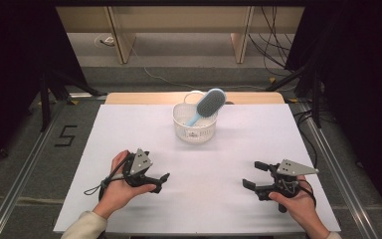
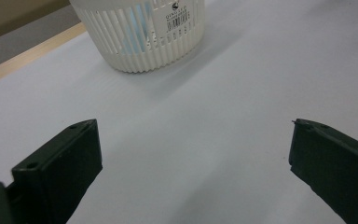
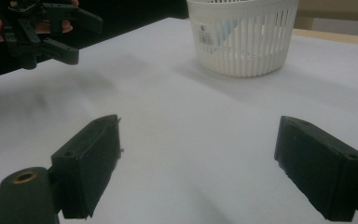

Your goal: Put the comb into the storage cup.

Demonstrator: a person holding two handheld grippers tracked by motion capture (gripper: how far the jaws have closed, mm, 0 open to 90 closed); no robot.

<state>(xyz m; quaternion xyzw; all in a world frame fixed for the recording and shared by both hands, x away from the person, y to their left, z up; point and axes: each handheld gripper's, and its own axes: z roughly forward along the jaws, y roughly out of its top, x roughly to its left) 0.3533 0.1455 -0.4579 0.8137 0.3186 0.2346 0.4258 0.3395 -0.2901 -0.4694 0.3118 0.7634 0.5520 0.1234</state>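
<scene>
While both grippers idle spread, holding nothing | left gripper (image 1: 160, 180), right gripper (image 1: 251, 175) on desk (image 1: 129, 129) | hairbrush (image 1: 209, 104) leans in slatted basket (image 1: 194, 130) | likely light, rigid; grasp protruding head.

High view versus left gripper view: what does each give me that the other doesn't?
High view alone: the blue hairbrush standing tilted in the basket, head above the rim, and the right hand-held gripper, jaws apart, near the table's front edge. Left gripper view alone: the printed label with barcode on the basket wall. Both: the white slatted basket on the white table, and the left hand-held gripper, open and empty.
</scene>
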